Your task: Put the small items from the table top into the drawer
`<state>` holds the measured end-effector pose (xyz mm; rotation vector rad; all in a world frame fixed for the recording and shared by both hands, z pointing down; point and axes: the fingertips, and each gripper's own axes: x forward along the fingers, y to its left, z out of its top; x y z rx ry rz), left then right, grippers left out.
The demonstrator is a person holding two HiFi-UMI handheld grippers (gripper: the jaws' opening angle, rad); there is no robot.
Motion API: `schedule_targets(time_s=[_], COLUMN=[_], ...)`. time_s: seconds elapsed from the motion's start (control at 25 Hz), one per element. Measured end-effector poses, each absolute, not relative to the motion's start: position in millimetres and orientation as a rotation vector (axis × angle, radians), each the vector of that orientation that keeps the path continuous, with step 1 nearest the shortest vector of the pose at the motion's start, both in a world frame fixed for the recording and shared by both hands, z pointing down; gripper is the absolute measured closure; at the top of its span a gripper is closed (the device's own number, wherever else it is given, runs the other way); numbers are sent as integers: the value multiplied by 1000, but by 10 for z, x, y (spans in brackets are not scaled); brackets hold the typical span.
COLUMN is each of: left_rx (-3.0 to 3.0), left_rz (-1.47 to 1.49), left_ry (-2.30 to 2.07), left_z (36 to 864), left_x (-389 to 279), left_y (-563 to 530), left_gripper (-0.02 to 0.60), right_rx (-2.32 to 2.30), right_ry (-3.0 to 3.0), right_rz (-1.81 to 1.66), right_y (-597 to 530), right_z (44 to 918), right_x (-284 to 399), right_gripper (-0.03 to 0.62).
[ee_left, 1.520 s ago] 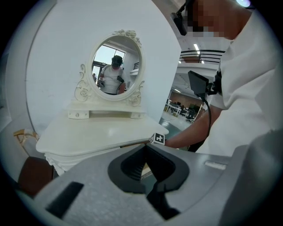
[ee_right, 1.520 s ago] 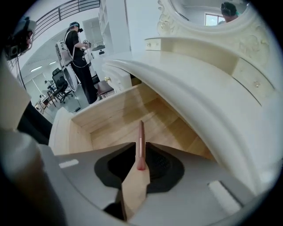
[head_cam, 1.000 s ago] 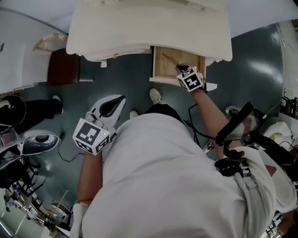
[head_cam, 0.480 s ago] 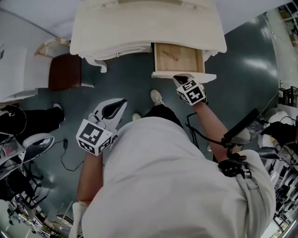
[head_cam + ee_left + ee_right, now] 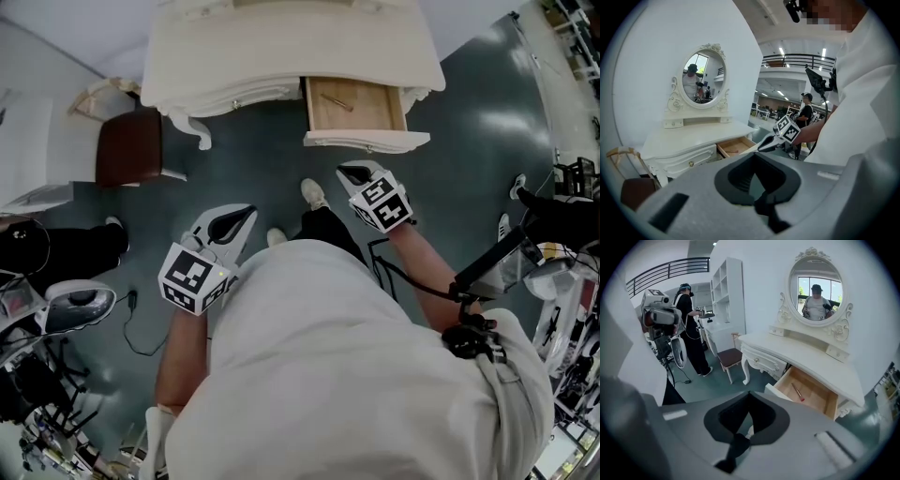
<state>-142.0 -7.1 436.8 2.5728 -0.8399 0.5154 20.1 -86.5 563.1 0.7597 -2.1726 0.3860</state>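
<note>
Open drawer (image 5: 375, 114), pale wood inside; thin red-tipped stick (image 5: 797, 392) lying diagonal.

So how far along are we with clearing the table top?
Done: one thin stick lies in the open drawer. In hand: nothing; the right gripper and left gripper are both shut and empty. Left: I see no more small items on the table top, so probably only closing the drawer, if that is wanted.

slim stick (image 5: 333, 100) in open drawer (image 5: 375, 117) | drawer under table (image 5: 281, 47), right side | stool (image 5: 128, 145) at table's left
</note>
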Motion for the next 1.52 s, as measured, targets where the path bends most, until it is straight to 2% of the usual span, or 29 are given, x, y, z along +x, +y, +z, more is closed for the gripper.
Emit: schedule_targets(time_s=[0.68, 1.52], left_rx=[2599, 2603], left_rz=[482, 481], left_ry=[-804, -792], left_z=[4335, 4368], left_x=[-1503, -1554], left_y=[479, 642], left_gripper=[580, 580], right_rx=[714, 644], right_ry=[-2232, -2250], right_rz=[304, 178], right_y=[-114, 97], right_z=[5256, 5114], right_x=[-185, -446], right_gripper=[594, 594])
